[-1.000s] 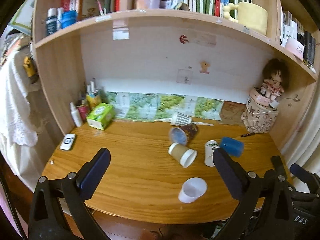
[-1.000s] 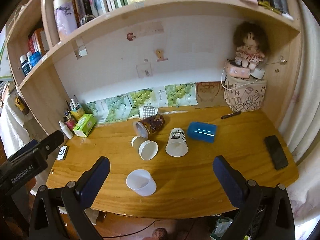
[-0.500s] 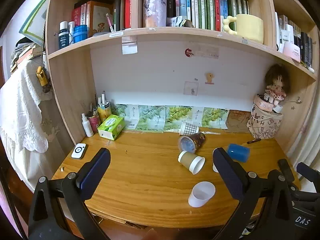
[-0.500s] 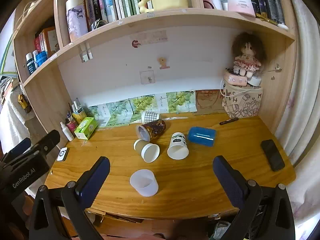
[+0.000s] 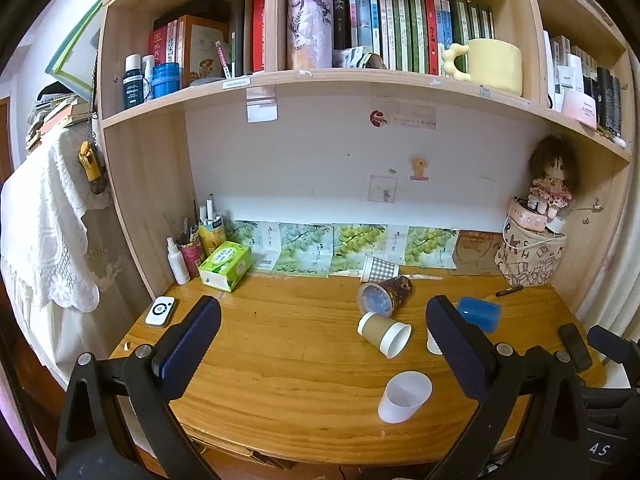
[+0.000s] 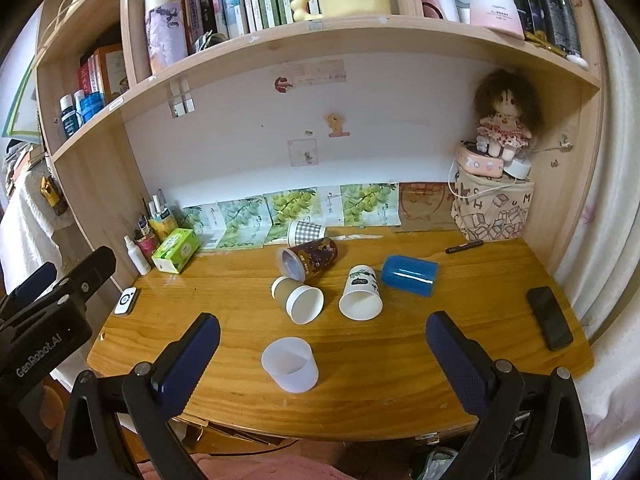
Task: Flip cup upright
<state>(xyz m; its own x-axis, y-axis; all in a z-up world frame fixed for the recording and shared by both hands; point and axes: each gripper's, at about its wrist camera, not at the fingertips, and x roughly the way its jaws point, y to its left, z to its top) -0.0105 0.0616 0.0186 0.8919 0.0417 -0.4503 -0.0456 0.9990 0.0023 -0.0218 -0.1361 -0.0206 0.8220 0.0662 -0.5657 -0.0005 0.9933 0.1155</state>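
Observation:
Several cups lie on their sides on the wooden desk [image 6: 400,360]: a white plastic cup [image 6: 291,364] near the front edge, a tan paper cup [image 6: 298,299], a white leaf-print cup [image 6: 361,292], a dark patterned cup [image 6: 308,257], a blue cup [image 6: 409,275] and a checked cup [image 6: 305,232]. The left wrist view shows the white plastic cup [image 5: 405,397], the tan cup [image 5: 385,333] and the blue cup [image 5: 479,313]. My left gripper [image 5: 320,336] and right gripper [image 6: 322,352] are both open and empty, held back from the desk's front edge.
A black phone [image 6: 549,323] lies at the right edge. A green tissue box [image 6: 176,250], bottles and pens stand at the back left, and a white remote [image 6: 125,300] lies nearby. A printed bag with a doll [image 6: 494,208] sits back right. A shelf hangs overhead.
Both grippers have pulled back and risen, so the cups look smaller and lower and more of the bookshelf shows. No cup has moved.

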